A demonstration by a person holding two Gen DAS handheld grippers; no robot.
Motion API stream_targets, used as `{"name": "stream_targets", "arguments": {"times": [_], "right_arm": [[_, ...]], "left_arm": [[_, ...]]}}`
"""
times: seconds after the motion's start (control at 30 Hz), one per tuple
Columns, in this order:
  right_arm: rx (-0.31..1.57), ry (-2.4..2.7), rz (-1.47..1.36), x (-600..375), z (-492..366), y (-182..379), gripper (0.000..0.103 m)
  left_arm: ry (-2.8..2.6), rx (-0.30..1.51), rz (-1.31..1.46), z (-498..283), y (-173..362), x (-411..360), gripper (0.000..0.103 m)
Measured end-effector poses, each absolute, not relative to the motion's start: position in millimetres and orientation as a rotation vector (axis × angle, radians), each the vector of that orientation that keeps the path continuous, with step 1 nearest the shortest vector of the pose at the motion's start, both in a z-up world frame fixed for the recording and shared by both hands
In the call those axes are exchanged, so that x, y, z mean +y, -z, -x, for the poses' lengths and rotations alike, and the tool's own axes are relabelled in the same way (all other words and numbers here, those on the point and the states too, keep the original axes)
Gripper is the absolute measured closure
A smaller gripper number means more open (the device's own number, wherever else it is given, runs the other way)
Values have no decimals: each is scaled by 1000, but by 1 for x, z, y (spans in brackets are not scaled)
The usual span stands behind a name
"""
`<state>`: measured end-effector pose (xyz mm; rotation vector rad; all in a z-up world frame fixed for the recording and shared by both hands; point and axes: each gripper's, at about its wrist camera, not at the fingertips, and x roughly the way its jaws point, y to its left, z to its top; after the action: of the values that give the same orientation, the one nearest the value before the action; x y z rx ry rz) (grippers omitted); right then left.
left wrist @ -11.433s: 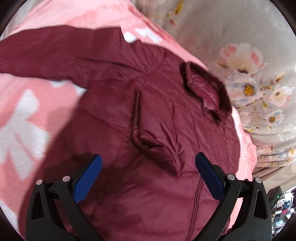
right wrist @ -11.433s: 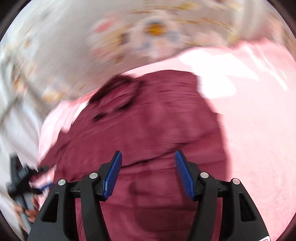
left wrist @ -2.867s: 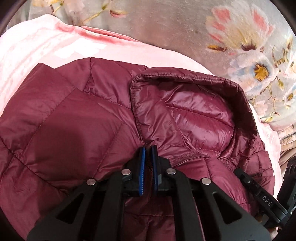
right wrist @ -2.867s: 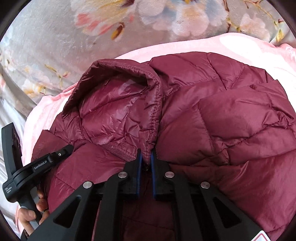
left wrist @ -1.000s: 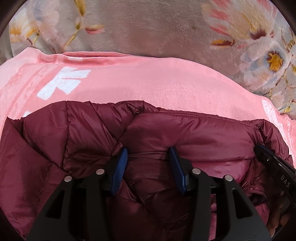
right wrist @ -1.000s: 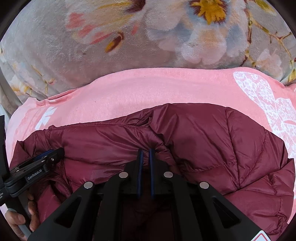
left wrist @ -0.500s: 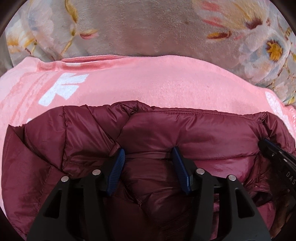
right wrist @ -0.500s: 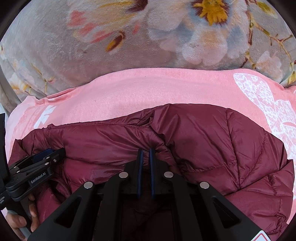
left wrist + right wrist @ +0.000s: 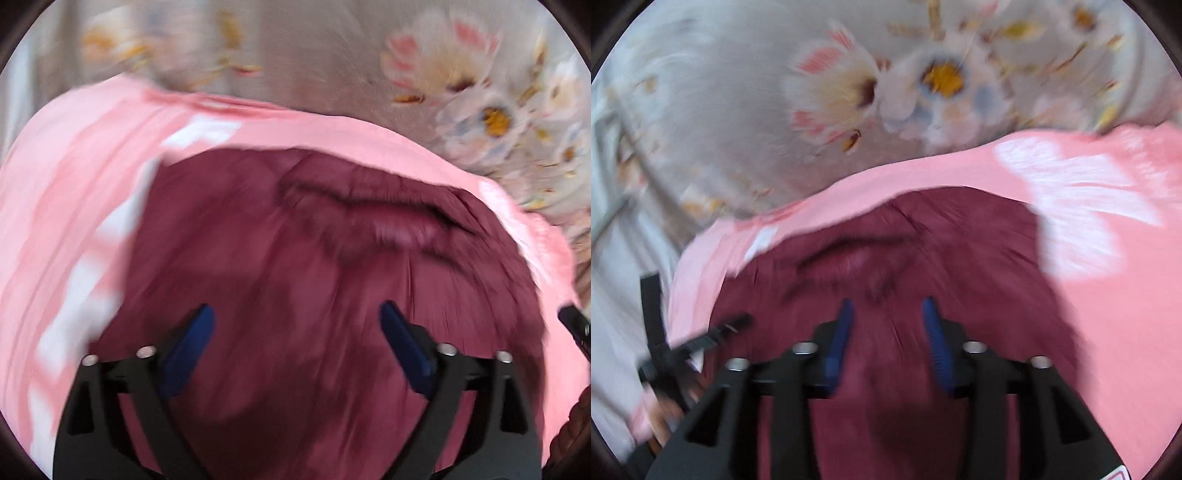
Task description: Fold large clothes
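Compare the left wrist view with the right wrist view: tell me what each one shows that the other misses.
Only the left wrist view shows the left gripper head-on, jaws opening, nothing between them. Only the right wrist view shows the right gripper head-on, jaws opening on nothing, plus a hand at lower left. Both share the blurred maroon puffer jacket on the pink blanket and the floral fabric behind.
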<state>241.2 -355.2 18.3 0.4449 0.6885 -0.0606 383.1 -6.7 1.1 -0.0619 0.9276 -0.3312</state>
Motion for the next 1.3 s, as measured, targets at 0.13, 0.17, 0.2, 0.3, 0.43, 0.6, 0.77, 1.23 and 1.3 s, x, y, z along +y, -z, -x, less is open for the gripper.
{"name": "stream_targets", "arguments": {"times": [0.13,0.17,0.2,0.3,0.43,0.6,0.77,1.23,1.3], "right_arm": [[727,199,-331,-358,-88,-6,35],[752,220,-327,-354,-66,-1,35],[772,243,-332,-351,-45,5,34],[830,281,-452,-352,11,31,34],[781,304,-605,-355,47,51,34],[761,297,-647,-344,50,51,30],[761,276,-659,-336,38,53,29],[675,158,-796,-330,49,48,98],[663,154,-769,-326,63,39,99]], "left_arm": [[283,994,122,-305,10,86,9],[261,1026,171,-286,18,113,9],[244,1058,246,-267,25,138,9],[250,1063,469,-228,38,186,10],[240,1022,480,-187,27,197,9],[217,1016,472,-170,36,196,9],[154,1002,347,-171,37,174,11],[236,1036,359,-152,15,174,94],[250,1032,345,-145,10,175,95]]}}
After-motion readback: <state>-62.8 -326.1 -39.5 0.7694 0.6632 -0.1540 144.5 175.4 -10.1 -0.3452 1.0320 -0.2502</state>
